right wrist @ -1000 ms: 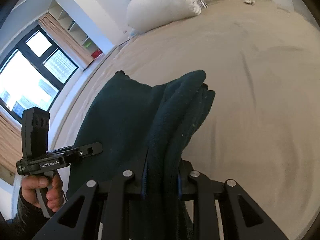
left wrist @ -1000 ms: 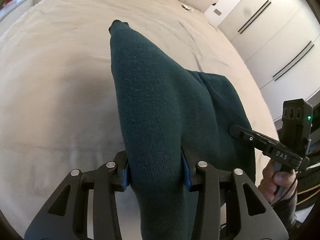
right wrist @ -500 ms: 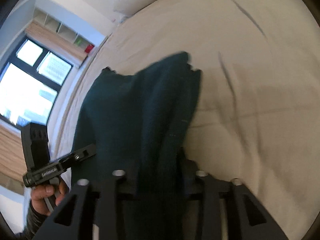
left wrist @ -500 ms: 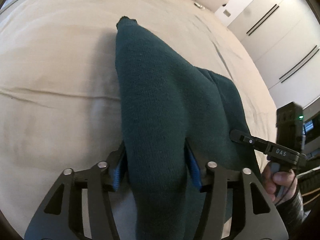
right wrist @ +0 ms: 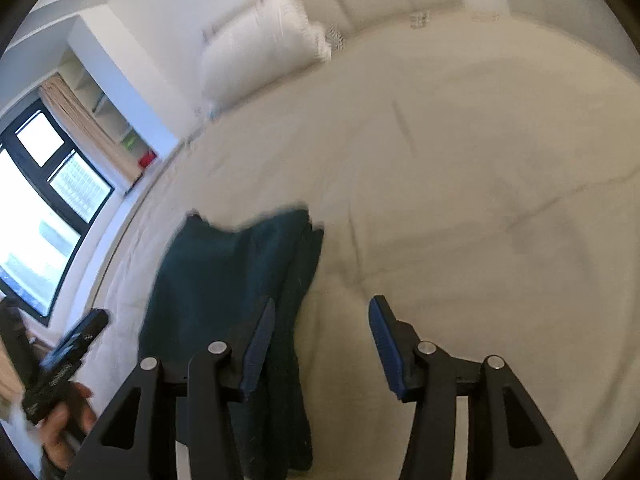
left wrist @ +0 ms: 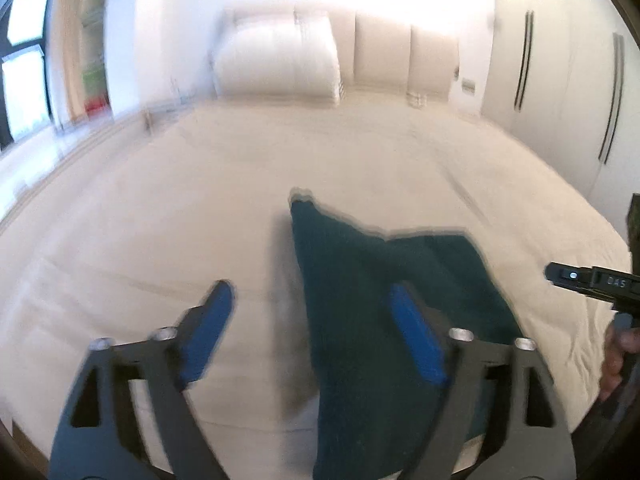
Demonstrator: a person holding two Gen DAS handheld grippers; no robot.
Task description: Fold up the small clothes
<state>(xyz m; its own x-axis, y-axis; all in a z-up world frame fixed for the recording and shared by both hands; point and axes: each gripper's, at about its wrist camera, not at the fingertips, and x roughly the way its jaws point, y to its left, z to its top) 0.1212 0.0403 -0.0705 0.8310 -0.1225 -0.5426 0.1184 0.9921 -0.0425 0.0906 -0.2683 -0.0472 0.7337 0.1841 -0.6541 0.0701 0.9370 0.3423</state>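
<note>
A dark green knitted garment (left wrist: pixel 360 300) lies folded on the beige bed, its near end hanging over the front edge. My left gripper (left wrist: pixel 312 328) is open and empty, raised above the garment's left side. The garment also shows in the right wrist view (right wrist: pixel 224 280). My right gripper (right wrist: pixel 320 340) is open and empty above the garment's right edge. Each view shows the other hand-held gripper at its side: the right one (left wrist: pixel 592 280) and the left one (right wrist: pixel 68 356).
The beige bed (left wrist: pixel 200 208) stretches ahead. A white pillow (left wrist: pixel 276 64) and padded headboard stand at the far end. White wardrobes (left wrist: pixel 560 80) line the right. A window (right wrist: pixel 44 208) and curtain are on the left.
Both grippers have opened and let go of the garment, then lifted and pulled back. The garment now lies on the bed instead of hanging from the jaws.
</note>
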